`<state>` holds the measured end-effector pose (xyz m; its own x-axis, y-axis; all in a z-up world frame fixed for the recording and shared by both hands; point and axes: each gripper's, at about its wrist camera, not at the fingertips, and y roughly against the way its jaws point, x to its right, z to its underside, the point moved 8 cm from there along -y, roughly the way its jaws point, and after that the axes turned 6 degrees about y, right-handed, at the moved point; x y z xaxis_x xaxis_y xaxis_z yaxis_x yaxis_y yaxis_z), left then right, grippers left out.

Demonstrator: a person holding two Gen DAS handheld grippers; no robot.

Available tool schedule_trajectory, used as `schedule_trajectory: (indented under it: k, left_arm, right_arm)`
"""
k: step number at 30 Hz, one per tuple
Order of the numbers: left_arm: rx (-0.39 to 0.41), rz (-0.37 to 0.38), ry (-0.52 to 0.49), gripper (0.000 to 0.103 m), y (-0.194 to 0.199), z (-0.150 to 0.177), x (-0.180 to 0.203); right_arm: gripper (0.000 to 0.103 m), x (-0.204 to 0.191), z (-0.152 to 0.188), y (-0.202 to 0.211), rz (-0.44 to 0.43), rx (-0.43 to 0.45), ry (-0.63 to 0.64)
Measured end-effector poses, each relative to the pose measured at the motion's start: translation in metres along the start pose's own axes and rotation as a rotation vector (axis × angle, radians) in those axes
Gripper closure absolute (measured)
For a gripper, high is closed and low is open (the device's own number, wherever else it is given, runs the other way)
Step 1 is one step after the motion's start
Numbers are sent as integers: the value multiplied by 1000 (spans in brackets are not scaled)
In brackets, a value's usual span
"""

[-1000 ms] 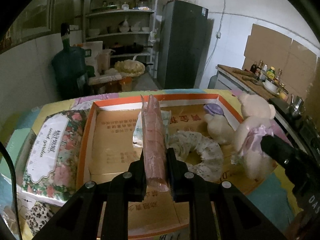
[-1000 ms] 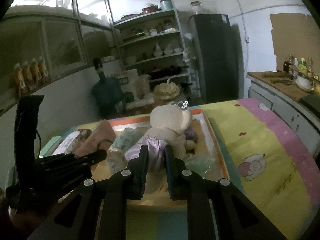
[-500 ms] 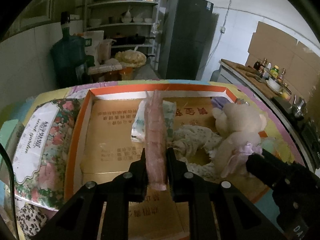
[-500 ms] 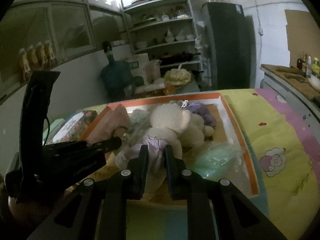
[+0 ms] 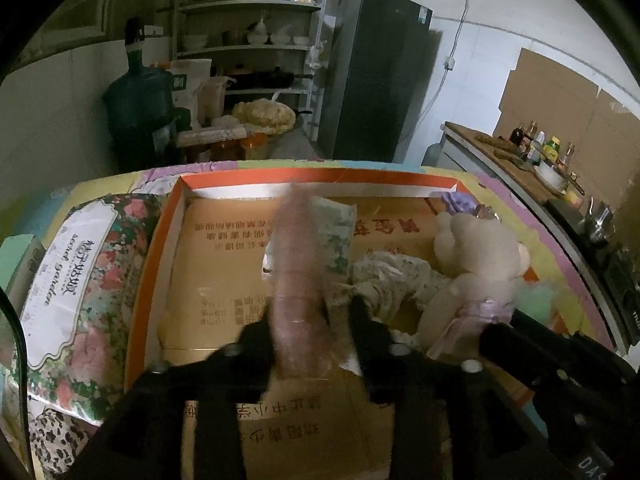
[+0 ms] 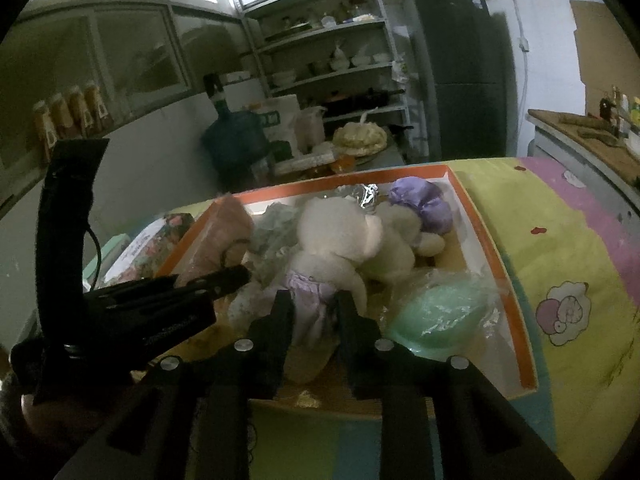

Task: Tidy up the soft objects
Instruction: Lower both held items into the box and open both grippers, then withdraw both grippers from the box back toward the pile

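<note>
Both fingers (image 5: 310, 322) (image 6: 313, 312) just opened, pink roll (image 5: 298, 276), teddy (image 6: 340, 240) loose

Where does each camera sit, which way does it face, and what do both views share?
Left wrist: on the left gripper, facing down its fingers at a pink roll over the orange-rimmed box; the right gripper enters on the right.
Right wrist: on the right gripper, facing the plush bear; the left gripper enters on the left.
Shared: box, bear, roll, shelves, fridge.

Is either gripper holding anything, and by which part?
Jaws have just been opening. Left gripper: pink roll loose between them, near end. Right gripper: teddy bear by its lilac dress, grip unclear.
</note>
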<state>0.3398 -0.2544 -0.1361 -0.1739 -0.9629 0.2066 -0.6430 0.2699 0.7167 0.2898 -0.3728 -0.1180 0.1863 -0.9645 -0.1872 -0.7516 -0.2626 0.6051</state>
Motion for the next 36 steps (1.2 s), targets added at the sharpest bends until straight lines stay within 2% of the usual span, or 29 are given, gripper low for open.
schedule_trajectory:
  k: [2,6,8,10,14,28,36]
  left_arm:
    - [6,0,0,58,3,-1,0]
    - [20,-8,0,43,10,-3,0]
    - [25,-10,0,40,13,-5,1]
    - [34,-12,-3,39,17,-6,1]
    - [55,-4,-3,32,26,-8,2]
    - [144,24,2,26,75,-12,-6]
    - [198,34,16,26,110,-11,-20]
  right_arm:
    - [76,0,0,1,3,6,1]
    - [72,-2,-1,4,10,13,3]
    - [66,-2,-1,6,14,16,3]
    - [54,-2,-1,9,18,24,2]
    - [50,-3,-3,16,27,38,2]
    - [37,-15,-7,42,51,84,-5]
    - [35,-30,-11,60,59,117,-7]
